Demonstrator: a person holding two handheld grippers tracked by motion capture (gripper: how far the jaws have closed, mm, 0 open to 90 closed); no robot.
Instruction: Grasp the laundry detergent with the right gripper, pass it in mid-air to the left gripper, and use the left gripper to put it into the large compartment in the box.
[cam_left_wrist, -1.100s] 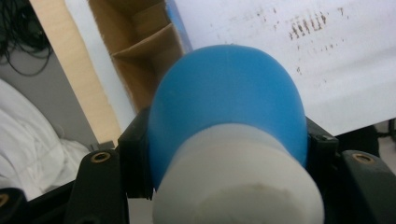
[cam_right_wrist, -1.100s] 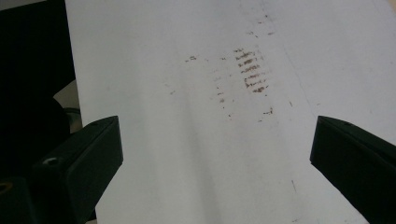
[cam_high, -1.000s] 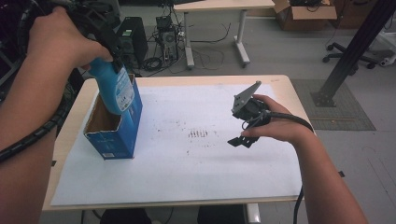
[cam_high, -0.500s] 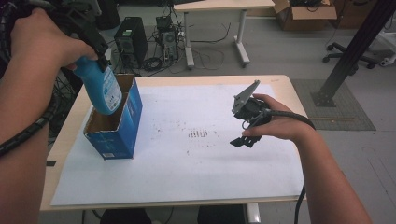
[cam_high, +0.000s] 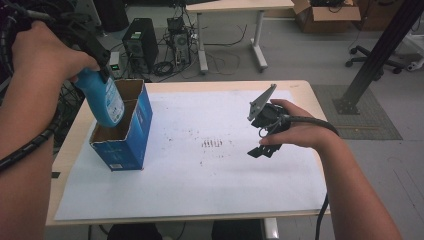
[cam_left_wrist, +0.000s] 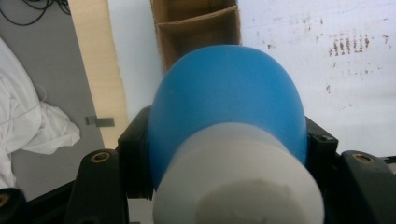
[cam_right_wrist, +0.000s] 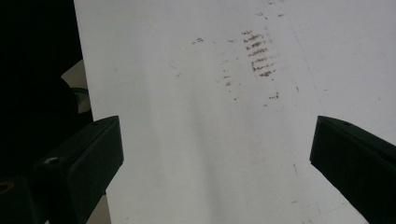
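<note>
The left tongs (cam_high: 102, 75), clamped on the blue plastic bottle (cam_high: 106, 101), hold it tilted, base down, over the blue cardboard box's (cam_high: 131, 135) open compartments, while the right tongs (cam_high: 262, 150) stand apart.

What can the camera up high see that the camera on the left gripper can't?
The high view alone takes in the person's right hand holding the right gripper with its jaws open above the paper, the wooden table, and the computers and desks on the floor behind.

The left gripper view alone gives a close look at the bottle's white cap and at white cloth lying beside the table.

Both views share the blue bottle clamped in the left gripper, the open blue cardboard box with its divider, and the marked white paper.
</note>
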